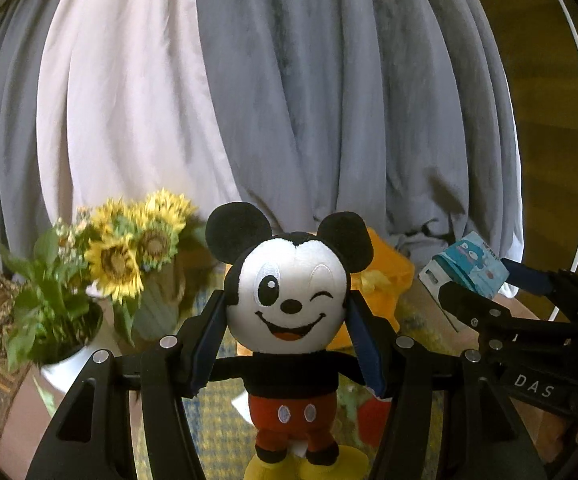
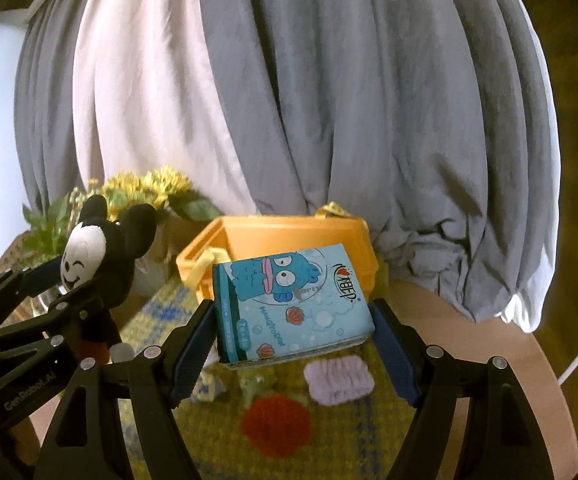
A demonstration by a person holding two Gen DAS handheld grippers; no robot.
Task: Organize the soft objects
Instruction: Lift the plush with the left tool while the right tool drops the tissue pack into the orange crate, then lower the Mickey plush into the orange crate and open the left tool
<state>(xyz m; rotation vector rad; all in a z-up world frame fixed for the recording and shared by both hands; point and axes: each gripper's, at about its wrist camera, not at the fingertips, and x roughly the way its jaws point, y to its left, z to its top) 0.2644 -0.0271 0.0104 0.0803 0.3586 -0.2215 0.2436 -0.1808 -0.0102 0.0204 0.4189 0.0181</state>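
My left gripper (image 1: 289, 328) is shut on a Mickey Mouse plush (image 1: 289, 304), pinching its head and holding it upright above the table; the plush also shows in the right wrist view (image 2: 97, 252). My right gripper (image 2: 293, 320) is shut on a light blue tissue pack (image 2: 289, 304) with a cartoon fish print, held just in front of an orange storage bin (image 2: 273, 232). The pack also shows at the right of the left wrist view (image 1: 467, 264). The bin sits behind the plush in the left wrist view (image 1: 385, 276).
A round wooden table (image 2: 469, 340) carries a yellow and blue knit mat (image 2: 349, 432) with a red knit piece (image 2: 277, 424) and a purple scrunchie (image 2: 339, 378). Sunflowers (image 1: 137, 248) in a vase and a potted plant (image 1: 57, 312) stand at the left. Grey and white curtains (image 1: 289, 80) hang behind.
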